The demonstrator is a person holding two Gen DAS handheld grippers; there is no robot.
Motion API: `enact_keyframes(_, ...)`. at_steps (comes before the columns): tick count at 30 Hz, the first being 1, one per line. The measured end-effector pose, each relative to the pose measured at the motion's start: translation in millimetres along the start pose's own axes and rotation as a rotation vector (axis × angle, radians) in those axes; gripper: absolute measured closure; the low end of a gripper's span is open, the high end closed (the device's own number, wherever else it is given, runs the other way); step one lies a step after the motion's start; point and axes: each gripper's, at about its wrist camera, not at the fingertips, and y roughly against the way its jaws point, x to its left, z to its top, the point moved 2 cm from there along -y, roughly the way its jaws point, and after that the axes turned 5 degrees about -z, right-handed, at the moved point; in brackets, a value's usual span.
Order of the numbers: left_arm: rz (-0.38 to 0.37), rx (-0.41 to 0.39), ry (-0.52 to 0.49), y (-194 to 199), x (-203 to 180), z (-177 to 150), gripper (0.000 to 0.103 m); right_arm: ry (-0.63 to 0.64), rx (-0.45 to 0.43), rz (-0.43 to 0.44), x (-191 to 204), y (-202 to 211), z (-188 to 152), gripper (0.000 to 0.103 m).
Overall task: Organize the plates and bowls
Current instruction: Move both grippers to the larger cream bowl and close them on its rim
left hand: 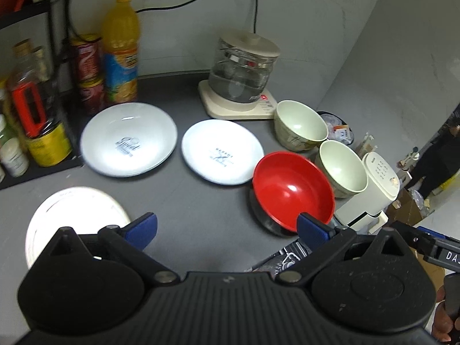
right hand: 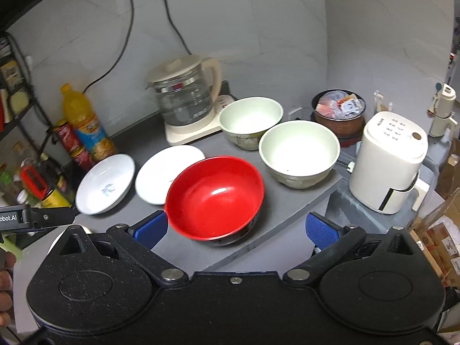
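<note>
**Grey counter, dishes spread out, both grippers empty**

Grey countertop (right hand: 287,210) carries everything, and nothing on it is stacked yet. Largest of the clutter is the glass kettle (right hand: 184,97) at the back, with a white appliance (right hand: 388,161) just off the counter's right edge.

Three white plates come next: a deep plate (left hand: 129,139) by the juice bottle (left hand: 120,49), a flatter plate (left hand: 222,152) beside it, and a near plate (left hand: 72,215) overexposed under the left gripper's (left hand: 227,230) left finger. Then the bowls: two pale green bowls, one behind (right hand: 250,119) and one nearer (right hand: 299,152), side by side, and the red bowl (right hand: 215,195).

That red bowl is what the coming move likely turns on. It sits upright, directly ahead of the right gripper (right hand: 235,228), between its spread blue pads (right hand: 151,228), closest of all the dishes to it. From the left gripper it lies ahead and to the right, past the right pad. So the right hand looks better placed. The bowl is round, so no axis matters; the rim is the likely grip.

It is glossy red inside, dark outside, empty. Both grippers stand wide open, holding nothing.
</note>
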Motion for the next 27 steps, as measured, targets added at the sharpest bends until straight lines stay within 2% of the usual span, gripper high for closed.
enact_keyframes(6,-0.038,0.034,-0.045,-27.7,-1.4,22.3,0.001,-0.034,-0.009,-0.048,2.3,-11.8,9.3,0.000)
enact_keyframes(14,-0.086,0.051,-0.108,-47.0,-13.6,41.7,0.001,-0.058,-0.005,-0.067,0.1,-23.2,16.6,0.000)
enact_keyframes(21,-0.098,0.077,-0.102,-69.4,-24.0,50.9,0.001,-0.060,0.008,-0.071,-14.1,-40.8,25.4,0.000)
enact_keyframes(27,-0.084,0.069,-0.118,-90.0,-42.9,63.0,0.001,-0.043,0.008,-0.063,-36.2,-63.0,41.0,0.000)
